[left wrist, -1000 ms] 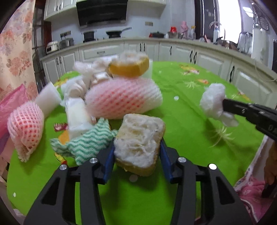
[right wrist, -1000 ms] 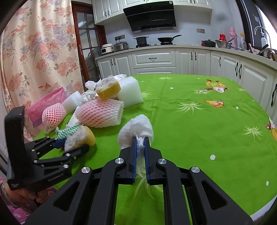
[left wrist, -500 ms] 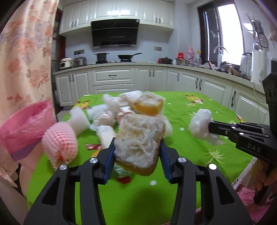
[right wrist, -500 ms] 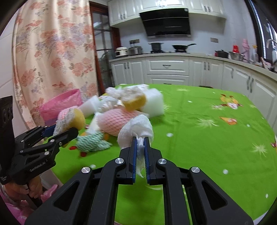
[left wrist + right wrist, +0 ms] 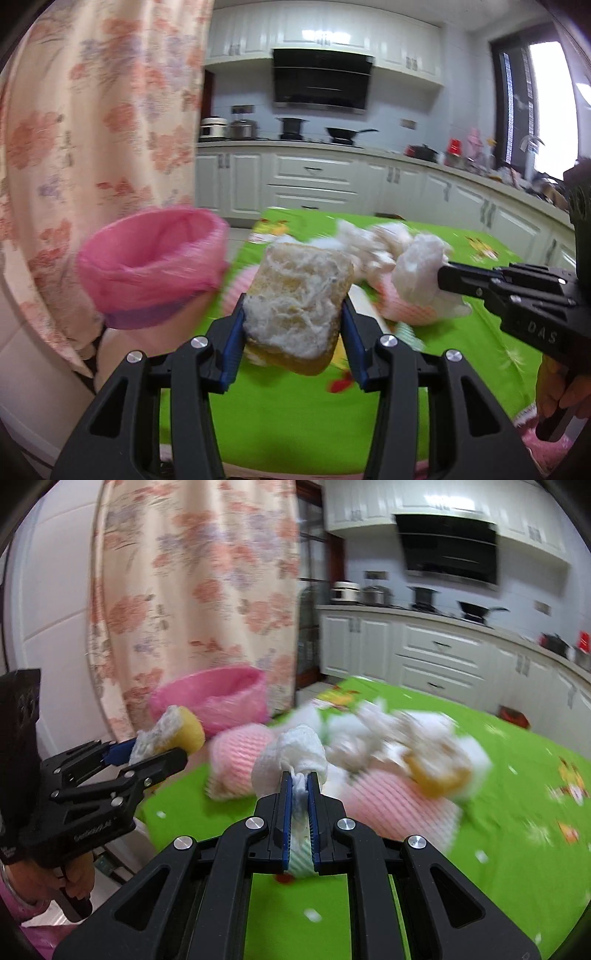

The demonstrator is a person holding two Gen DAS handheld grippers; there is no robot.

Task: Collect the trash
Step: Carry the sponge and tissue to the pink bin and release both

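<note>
Left hand-held gripper [image 5: 293, 325]: part-open, blue pads clamped on the sides of a worn yellow sponge with a frayed white face [image 5: 297, 308], held up off the bench, just right of the bin.
Right hand-held gripper [image 5: 299, 794]: squeezed nearly shut on the tail of a crumpled white paper towel wad [image 5: 290, 757], farther right of the bin.
Bench [image 5: 498, 867]: green cloth, right of the bin, carrying a blurred heap of pink foam fruit nets [image 5: 399, 805] and white scraps.
Bin [image 5: 147, 266]: round, pink-bag-lined, by the floral curtain [image 5: 92, 129].
</note>
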